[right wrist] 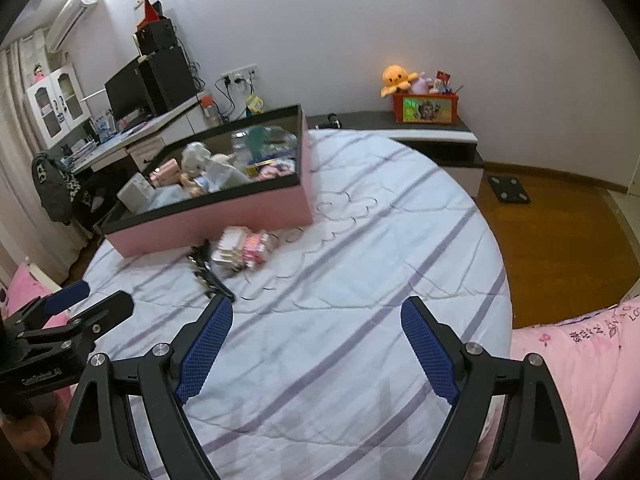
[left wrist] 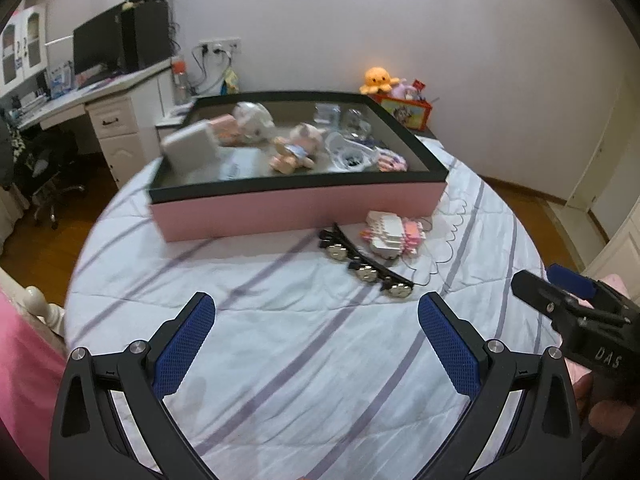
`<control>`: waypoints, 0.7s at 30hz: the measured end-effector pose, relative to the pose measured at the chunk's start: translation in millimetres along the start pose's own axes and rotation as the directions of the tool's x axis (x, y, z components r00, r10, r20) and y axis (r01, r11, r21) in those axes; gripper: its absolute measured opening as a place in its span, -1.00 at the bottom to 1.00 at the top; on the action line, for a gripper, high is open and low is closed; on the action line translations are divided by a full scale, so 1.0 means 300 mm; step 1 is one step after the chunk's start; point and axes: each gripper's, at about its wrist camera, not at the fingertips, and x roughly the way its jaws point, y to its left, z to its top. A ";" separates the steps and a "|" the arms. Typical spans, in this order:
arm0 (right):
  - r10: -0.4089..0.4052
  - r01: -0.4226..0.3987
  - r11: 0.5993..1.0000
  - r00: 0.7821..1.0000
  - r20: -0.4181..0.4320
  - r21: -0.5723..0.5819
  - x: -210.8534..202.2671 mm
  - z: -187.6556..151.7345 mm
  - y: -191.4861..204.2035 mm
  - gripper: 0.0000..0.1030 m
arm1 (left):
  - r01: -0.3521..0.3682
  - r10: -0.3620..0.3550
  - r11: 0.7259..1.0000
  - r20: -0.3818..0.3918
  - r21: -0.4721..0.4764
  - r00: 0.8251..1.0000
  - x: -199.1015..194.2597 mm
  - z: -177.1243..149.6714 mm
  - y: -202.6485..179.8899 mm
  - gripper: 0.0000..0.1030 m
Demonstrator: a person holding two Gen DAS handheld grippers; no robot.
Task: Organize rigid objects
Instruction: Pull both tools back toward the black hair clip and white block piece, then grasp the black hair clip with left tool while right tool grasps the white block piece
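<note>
Hair clips (left wrist: 365,266) (right wrist: 208,270), black with shiny round ornaments, are laid in a curved row on the striped bedsheet (left wrist: 280,320) (right wrist: 360,260), just in front of the pink box (left wrist: 296,208) (right wrist: 216,216). Touching them on the far side is a pack of white and pink small items (left wrist: 394,234) (right wrist: 244,248), which is also set close to the box's front wall. A thin dark cord is seen trailing over the sheet beside this pack.

Inside the black-rimmed box, a white case (left wrist: 190,148) (right wrist: 136,194) is leaned in the near left corner, and a small doll (left wrist: 294,148) (right wrist: 196,184) is laid near the middle among clear plastic packets and other small things that cannot be told apart.

The left gripper (left wrist: 316,344) (right wrist: 90,302) is held above the bare sheet, short of the hair clips, with its blue-padded fingers (left wrist: 184,348) spread wide and nothing between them. The right gripper (right wrist: 316,348) (left wrist: 536,280) is held just beside it, likewise spread wide and holding nothing; its left finger tip is seen close to the end of the row of clips.

Beyond the bed, a desk (left wrist: 80,100) (right wrist: 132,136) with a monitor is placed by the wall, and an orange octopus toy (left wrist: 378,79) (right wrist: 396,78) is set on a red box (left wrist: 406,110) (right wrist: 426,108) on a low cabinet.
</note>
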 end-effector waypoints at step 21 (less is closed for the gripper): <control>0.057 -0.056 0.998 0.996 -0.072 0.004 0.183 0.041 -0.027 0.70 | -0.053 0.054 0.998 -0.106 0.019 0.993 0.249 0.018 -0.015 0.30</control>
